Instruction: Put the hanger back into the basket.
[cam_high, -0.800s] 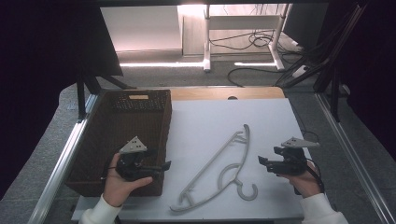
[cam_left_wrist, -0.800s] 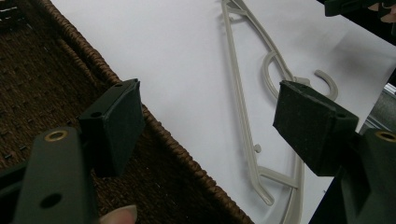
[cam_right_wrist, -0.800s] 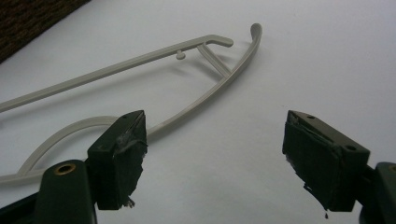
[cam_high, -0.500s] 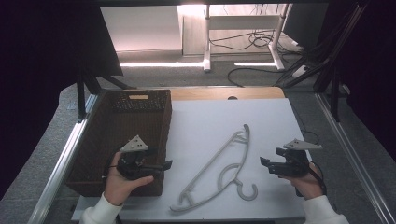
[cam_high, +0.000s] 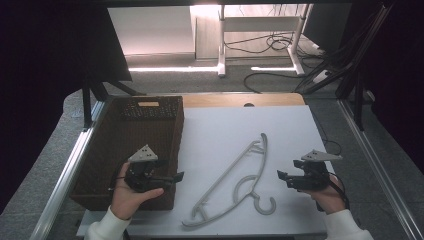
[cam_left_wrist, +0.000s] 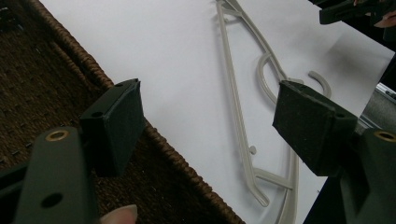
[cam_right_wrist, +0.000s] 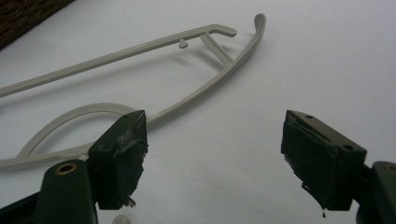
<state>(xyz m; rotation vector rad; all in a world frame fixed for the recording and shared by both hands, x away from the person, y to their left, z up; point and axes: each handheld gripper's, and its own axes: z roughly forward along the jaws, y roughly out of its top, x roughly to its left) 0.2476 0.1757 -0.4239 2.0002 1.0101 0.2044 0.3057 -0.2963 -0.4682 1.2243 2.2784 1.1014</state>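
A grey plastic hanger (cam_high: 239, 184) lies flat on the white table top (cam_high: 225, 130), its hook toward the person. My left gripper (cam_high: 176, 176) hovers over the near right corner of the brown wicker basket (cam_high: 107, 150), jaws open and empty, pointing right at the hanger (cam_left_wrist: 243, 116). My right gripper (cam_high: 281, 177) is held to the right of the hanger's hook, jaws open with nothing between them. In the right gripper view the hanger (cam_right_wrist: 196, 70) lies ahead and to the left of the open gripper (cam_right_wrist: 212, 149). The left gripper view has its gripper (cam_left_wrist: 208, 123) open over the basket rim (cam_left_wrist: 154, 135).
The wicker basket fills the left part of the table and looks empty. A metal rail (cam_high: 65, 175) runs along the table's left edge and another (cam_high: 375, 160) along the right. Beyond the table are desk legs and cables (cam_high: 270, 45) on the floor.
The right gripper has shifted slightly toward the person and to the right. The left gripper and the hanger have stayed where they were.
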